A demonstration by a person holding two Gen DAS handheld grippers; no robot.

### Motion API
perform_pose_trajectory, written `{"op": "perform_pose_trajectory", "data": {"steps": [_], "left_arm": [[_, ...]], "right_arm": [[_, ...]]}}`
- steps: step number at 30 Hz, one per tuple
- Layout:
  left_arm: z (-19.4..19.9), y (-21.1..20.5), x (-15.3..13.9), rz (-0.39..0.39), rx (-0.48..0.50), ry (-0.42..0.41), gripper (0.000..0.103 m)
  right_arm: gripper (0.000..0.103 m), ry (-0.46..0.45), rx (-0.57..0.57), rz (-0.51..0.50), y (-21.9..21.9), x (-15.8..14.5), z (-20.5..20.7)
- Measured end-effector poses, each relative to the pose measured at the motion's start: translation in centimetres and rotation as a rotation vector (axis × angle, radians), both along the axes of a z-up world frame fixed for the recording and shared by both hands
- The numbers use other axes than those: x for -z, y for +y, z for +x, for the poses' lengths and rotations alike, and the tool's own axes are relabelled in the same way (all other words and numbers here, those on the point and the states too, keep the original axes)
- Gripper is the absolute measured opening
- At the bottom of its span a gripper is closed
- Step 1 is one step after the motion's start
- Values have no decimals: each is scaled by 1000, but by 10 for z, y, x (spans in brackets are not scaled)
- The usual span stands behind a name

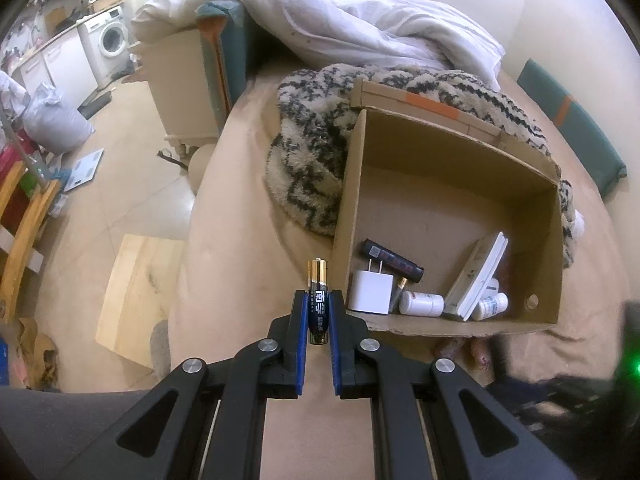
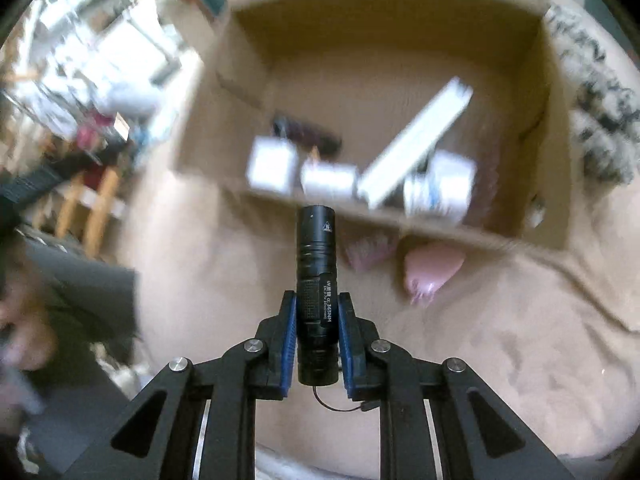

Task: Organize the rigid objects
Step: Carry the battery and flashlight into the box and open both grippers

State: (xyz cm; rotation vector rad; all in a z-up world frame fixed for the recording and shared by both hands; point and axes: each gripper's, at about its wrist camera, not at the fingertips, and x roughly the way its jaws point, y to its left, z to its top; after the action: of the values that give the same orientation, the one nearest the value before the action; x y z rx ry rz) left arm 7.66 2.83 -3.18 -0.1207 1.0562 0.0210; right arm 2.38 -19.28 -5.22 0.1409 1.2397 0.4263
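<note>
My left gripper (image 1: 319, 294) is shut on a gold-and-blue battery (image 1: 318, 280), held upright just left of the open cardboard box (image 1: 452, 148) on the beige bed. Inside the box lie a white charger (image 1: 371, 292), a black lighter (image 1: 394, 261), a second battery (image 1: 398, 287), white pill bottles (image 1: 422, 303) and a flat white case (image 1: 478, 276). My right gripper (image 2: 317, 298) is shut on a black flashlight (image 2: 316, 280), whose head sits just short of the box's near wall (image 2: 400, 220). The right wrist view is blurred.
A black-and-white fuzzy blanket (image 1: 312, 152) and a white duvet (image 1: 340, 20) lie behind and left of the box. A pink object (image 2: 430, 272) lies on the bed in front of the box. The bed edge drops to a tiled floor (image 1: 132, 184) at left, with a wooden board (image 1: 136, 300).
</note>
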Motion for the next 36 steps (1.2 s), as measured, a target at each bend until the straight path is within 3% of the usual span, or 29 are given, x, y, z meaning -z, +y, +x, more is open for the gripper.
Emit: {"op": "perform_pose_trajectory", "data": {"steps": [6,12,19,21,24,32,34,36], "left_arm": [[8,-12,-18,22,26,-38,9],[29,-22,-42,17,40,-85,9],[58,-39,-56,13,61,-126,9],[67,-46,-52,17,67,-127,9],[77,-54,-37,23,78,-106,9],[85,-79,28,60,162,-9,9],[86,-79,37,65,165,4,9],[88,-76,42,63,158,14,9]], "right_arm": [[20,-180,60,113,-30,-81,16],[20,-347,116,153,-48,-145,41],[20,-478,202,190,-68,-175,78],[20,-482,209,198,-71,-170,82],[20,-421,217,164,-71,-139,91],[20,-150,200,72,-59,-7,91],[20,-86,186,59,-54,9,91],[20,-85,158,37,-47,13,91]]}}
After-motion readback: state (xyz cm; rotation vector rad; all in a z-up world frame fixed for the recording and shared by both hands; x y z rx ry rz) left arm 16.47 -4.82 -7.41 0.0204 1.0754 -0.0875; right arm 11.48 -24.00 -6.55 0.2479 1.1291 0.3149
